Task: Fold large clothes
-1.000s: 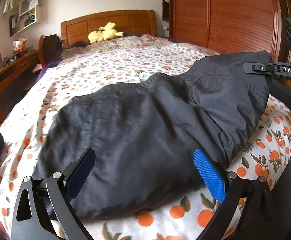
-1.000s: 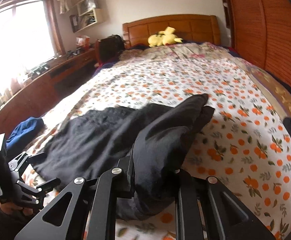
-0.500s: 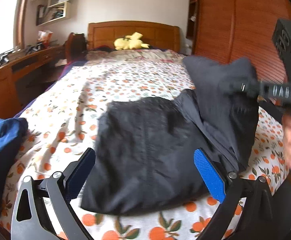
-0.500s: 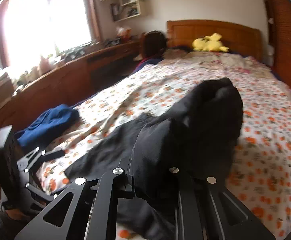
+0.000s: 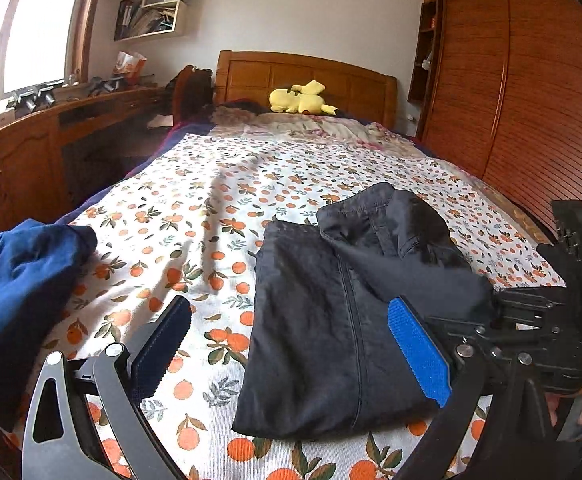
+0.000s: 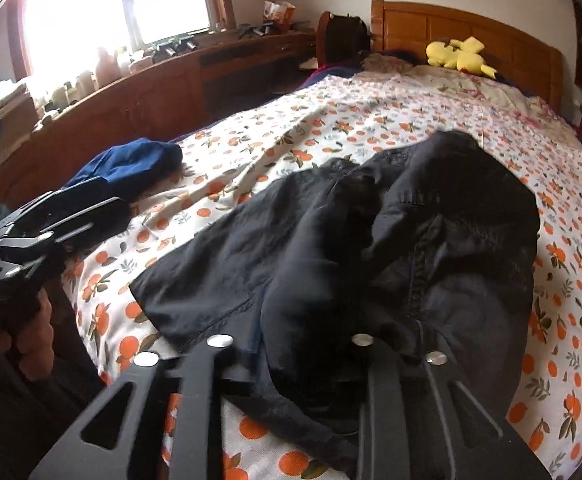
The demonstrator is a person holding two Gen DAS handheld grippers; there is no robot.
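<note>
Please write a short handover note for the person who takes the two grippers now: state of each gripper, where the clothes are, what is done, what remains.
Left gripper: open, empty, above the bed's near edge.
Right gripper: jaws opening, a fold of the dark navy jacket still between them.
The jacket lies part-folded on the orange-print bedsheet, one side laid over the middle, upper part bunched.
A crumpled blue garment waits at the left edge of the bed.
Left to do: let go, flatten the bunch, finish folding; then probably the blue one.

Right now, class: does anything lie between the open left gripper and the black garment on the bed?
Nothing visible does. Only bare orange-print bedspread separates the left gripper from the black garment. The blue garment lies off to the side.
</note>
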